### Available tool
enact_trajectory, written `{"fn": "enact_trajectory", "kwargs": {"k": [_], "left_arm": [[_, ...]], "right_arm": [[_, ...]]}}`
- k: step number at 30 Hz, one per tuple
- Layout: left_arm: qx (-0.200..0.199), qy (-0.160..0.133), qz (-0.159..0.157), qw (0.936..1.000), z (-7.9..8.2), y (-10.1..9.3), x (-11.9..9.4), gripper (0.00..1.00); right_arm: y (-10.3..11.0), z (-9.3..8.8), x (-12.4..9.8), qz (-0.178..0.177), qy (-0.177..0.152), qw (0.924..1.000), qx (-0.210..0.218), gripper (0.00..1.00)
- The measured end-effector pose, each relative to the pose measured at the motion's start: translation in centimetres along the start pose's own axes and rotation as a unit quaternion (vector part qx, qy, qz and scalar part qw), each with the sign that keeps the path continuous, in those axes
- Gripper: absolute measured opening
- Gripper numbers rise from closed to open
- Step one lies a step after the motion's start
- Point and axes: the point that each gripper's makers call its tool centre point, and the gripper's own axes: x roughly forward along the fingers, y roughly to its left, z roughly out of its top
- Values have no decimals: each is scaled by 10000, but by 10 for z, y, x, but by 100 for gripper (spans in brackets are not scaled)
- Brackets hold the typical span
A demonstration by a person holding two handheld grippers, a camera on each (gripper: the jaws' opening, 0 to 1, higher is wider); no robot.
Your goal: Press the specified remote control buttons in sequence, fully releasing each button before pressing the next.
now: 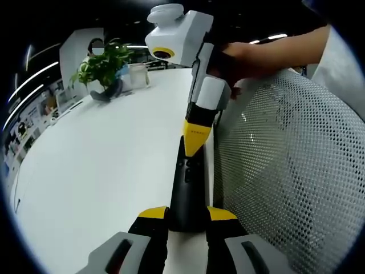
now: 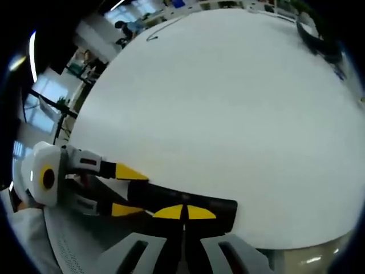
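The left gripper [image 1: 187, 218] clamps its jaws on the near end of a slim black remote control [image 1: 188, 185] at the white counter's [image 1: 102, 171] edge. The right gripper [image 2: 183, 212], jaws closed together, presses its tips onto the remote. Far back stands a green potted plant [image 1: 102, 65].

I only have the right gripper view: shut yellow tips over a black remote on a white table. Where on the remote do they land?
Observer: In the left gripper view, the right gripper points its tips down onto the far end of the remote. The left gripper clamps the near end.
Reviewer: What lies beside the remote?
Observer: A mesh chair back, right alongside the edge of the table.
Reviewer: Anything else on the table?
Observer: A potted plant stands at the far end.
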Motion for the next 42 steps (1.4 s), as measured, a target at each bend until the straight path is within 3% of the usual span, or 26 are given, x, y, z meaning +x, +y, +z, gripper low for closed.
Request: {"fn": "enact_trajectory", "kwargs": {"k": [5, 15, 24, 42], "left_arm": [[0, -1, -5, 10000, 0, 0, 0, 24], [-23, -6, -5, 10000, 0, 0, 0, 24], [-30, -11, -4, 10000, 0, 0, 0, 24], [-47, -37, -18, 10000, 0, -1, -1, 25]], "right_arm": [[-1, 1, -1, 183, -2, 9991, 383, 0], [3, -4, -4, 21, 227, 9996, 183, 0], [-6, -12, -7, -175, 510, 9973, 489, 0], [-5, -14, -5, -302, 565, 9974, 343, 0]]}}
